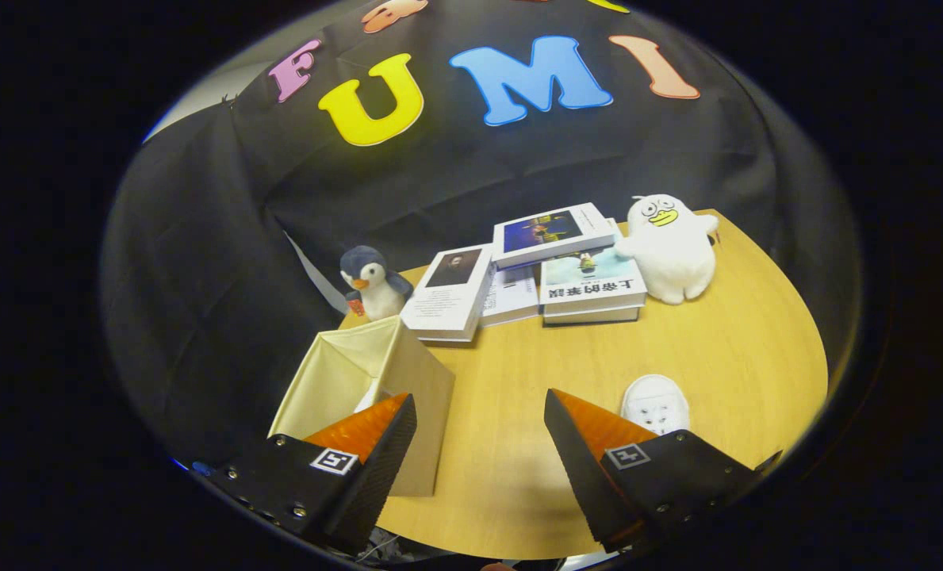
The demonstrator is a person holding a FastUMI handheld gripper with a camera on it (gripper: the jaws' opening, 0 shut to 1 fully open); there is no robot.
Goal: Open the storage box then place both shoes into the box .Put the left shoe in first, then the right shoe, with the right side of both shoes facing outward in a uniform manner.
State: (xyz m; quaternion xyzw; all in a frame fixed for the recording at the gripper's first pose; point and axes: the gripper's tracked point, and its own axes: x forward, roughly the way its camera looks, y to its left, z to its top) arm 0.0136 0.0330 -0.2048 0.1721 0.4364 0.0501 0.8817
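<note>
While hovering above the tabletop (519, 476), fingers (479, 432) spread wide apart, gripping nothing. Open box (376, 388) just behind the left finger, something white inside, unclear. White shoe (655, 403) on the tabletop, just beyond the right finger. Farther back: books (534, 270), penguin (372, 281) beside them, white duck (672, 246) at the other end.

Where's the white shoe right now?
In the gripper view, the white shoe lies on the wooden table, just beyond the right finger of the open gripper, across from the storage box.
</note>
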